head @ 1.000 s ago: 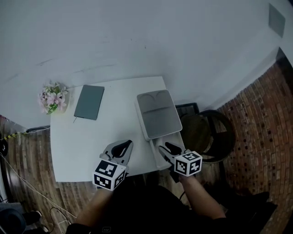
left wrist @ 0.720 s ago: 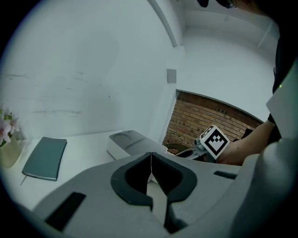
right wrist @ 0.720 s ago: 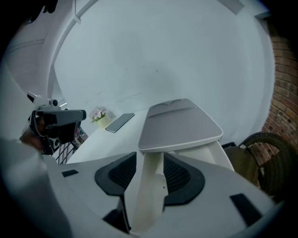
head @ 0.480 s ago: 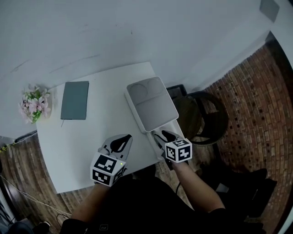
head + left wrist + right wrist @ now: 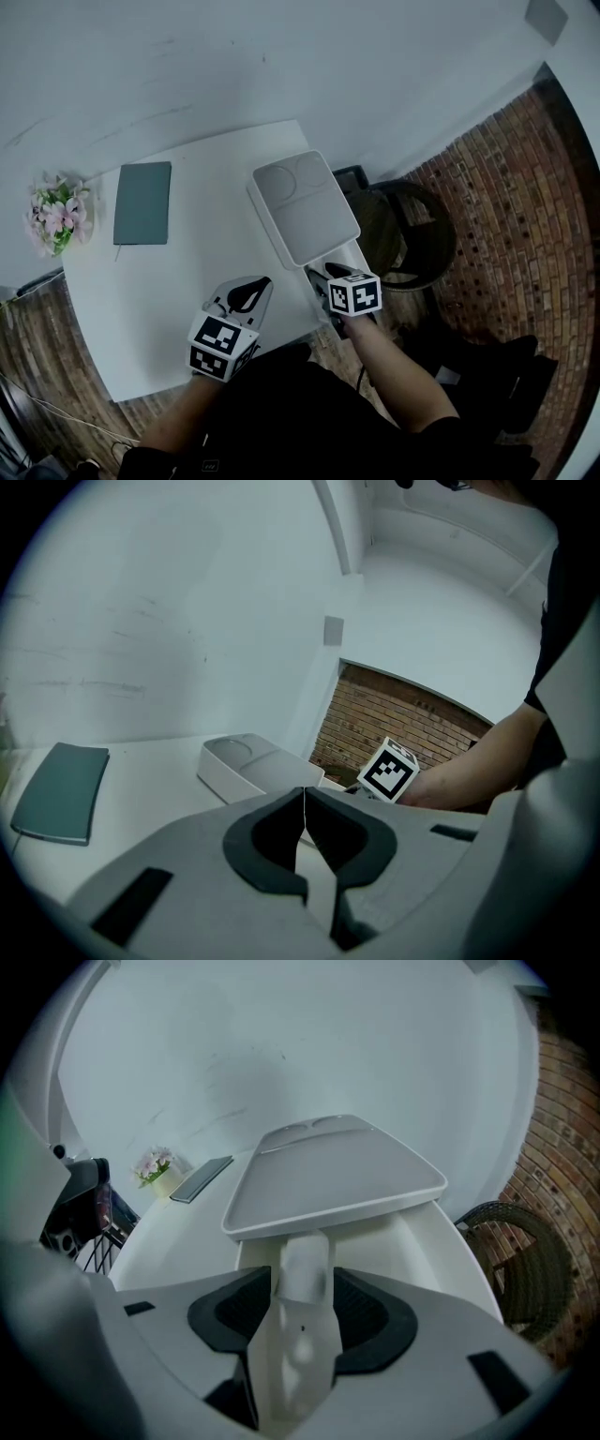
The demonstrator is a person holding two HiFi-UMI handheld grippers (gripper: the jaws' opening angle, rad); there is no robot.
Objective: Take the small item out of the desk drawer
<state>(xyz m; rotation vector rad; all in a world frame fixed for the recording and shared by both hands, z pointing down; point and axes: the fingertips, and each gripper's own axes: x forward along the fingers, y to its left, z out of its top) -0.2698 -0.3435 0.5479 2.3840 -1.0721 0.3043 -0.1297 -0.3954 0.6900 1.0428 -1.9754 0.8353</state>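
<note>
Your right gripper (image 5: 302, 1277) — jaws just spread wide around the small item (image 5: 305, 1252) at 12 o'clock, not gripping; likely light, slick, so pinch its sides. Left gripper (image 5: 304, 797) closed, empty.

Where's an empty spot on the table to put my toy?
The white table is bare between the dark green notebook and the pale grey drawer box, and along the near-left edge. It's crowded at the box's open drawer and by the pink flowers.

The surface (image 5: 187, 272) is white, the notebook (image 5: 142, 202) grey-green, the flowers (image 5: 54, 214) pink, the tray (image 5: 302, 211) pale grey, the brickwork (image 5: 487, 216) red-brown.
</note>
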